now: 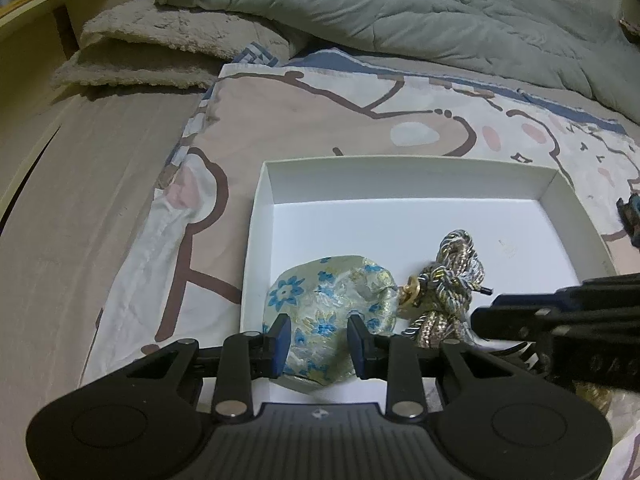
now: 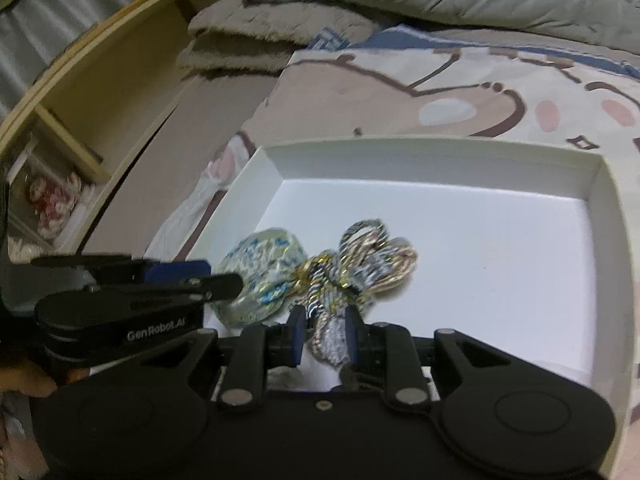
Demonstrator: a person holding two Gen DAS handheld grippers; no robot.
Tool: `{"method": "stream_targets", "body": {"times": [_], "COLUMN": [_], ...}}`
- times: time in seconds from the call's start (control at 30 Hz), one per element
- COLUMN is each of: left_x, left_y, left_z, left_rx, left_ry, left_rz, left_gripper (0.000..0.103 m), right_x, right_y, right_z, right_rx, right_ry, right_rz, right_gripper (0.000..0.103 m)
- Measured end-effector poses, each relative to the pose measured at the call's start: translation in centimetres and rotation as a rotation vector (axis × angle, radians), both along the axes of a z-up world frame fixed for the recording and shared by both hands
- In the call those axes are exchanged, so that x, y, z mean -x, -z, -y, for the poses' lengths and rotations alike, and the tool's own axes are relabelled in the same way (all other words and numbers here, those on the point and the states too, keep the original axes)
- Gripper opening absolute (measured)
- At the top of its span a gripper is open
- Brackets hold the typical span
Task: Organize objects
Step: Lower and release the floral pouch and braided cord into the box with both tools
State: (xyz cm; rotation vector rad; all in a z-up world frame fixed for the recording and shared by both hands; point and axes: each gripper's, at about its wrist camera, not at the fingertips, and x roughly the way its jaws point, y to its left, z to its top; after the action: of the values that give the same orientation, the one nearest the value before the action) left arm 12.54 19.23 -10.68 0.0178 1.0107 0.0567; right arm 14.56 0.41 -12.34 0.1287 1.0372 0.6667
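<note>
A floral brocade pouch (image 1: 328, 312) is seen lying in the near left corner of the white box (image 1: 404, 178) on the bed. The left gripper (image 1: 319, 344) is held apart, straddling the pouch. The right gripper (image 2: 323, 334) is clamped on the pouch's twisted metallic cord (image 2: 332, 332), just ahead of its fingers.

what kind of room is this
Most likely a bedroom: the white box sits on a bed with a cartoon-print sheet, a rumpled grey duvet behind it, and a folded fleece blanket.
</note>
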Motion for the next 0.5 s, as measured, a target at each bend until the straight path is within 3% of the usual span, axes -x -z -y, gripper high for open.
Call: {"method": "stream_targets", "body": {"times": [0.3,0.5], "left_x": [1.8,3.4], "left_y": [-2.1,-3.5], "left_z": [0.4,0.5], "left_rx": [0.026,0.053], "left_ry": [-0.043,-0.073], "left_rz": [0.031,0.048], "left_gripper": [0.033,0.036], "right_x": [0.9,1.7], "right_y": [-2.8,-4.1], "right_z": [2.8,4.1], "right_rx": [0.005,0.023], "right_ry": [0.034,0.050], "right_rz": [0.066,0.115], "right_gripper": [0.024,0.033]}}
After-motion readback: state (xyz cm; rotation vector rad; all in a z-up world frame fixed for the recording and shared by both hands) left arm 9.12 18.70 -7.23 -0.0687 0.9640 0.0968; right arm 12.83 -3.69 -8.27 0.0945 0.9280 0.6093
